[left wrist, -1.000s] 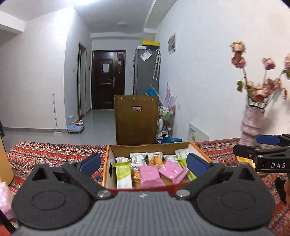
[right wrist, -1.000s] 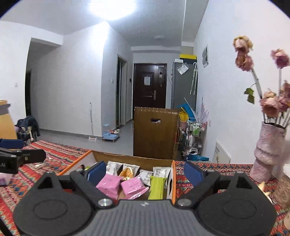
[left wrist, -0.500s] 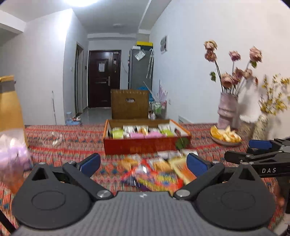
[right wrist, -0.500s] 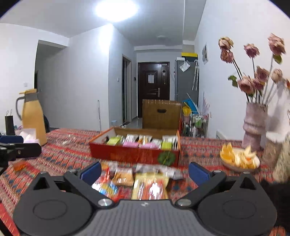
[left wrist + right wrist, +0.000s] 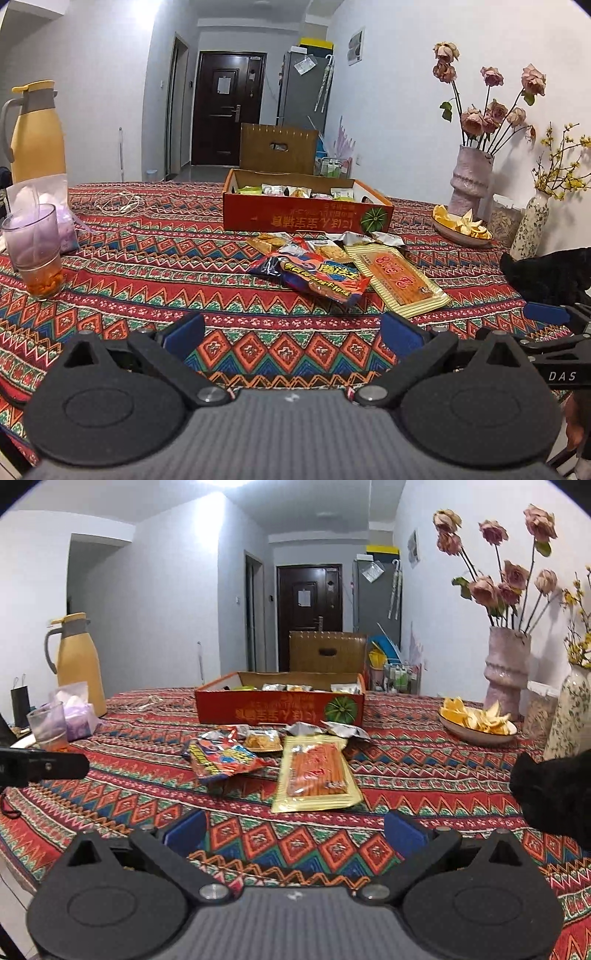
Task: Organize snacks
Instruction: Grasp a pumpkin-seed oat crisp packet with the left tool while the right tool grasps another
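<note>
An orange cardboard box [image 5: 306, 219] [image 5: 280, 709] with several small snack packs in it sits mid-table. In front of it lies a loose pile of snacks: a yellow pack of orange sticks [image 5: 399, 278] [image 5: 316, 771], a red and blue bag [image 5: 317, 277] [image 5: 221, 758], and small silver and orange packs. My left gripper [image 5: 291, 332] stands open over bare cloth, well short of the pile. My right gripper [image 5: 293, 830] is open too, nothing between its fingers, just short of the yellow pack. The right gripper's finger [image 5: 546, 314] shows at the left view's right edge.
The table wears a red patterned cloth [image 5: 147, 266]. A glass [image 5: 33, 251], a yellow jug [image 5: 35, 129] and a tissue bag stand at the left. A dish of peel [image 5: 476, 723], vases with flowers [image 5: 508, 675] and a black object [image 5: 554, 786] are at the right.
Both grippers have pulled back from over the box and sunk toward the near side of the table. The snack pile in front of the box has come into view.
</note>
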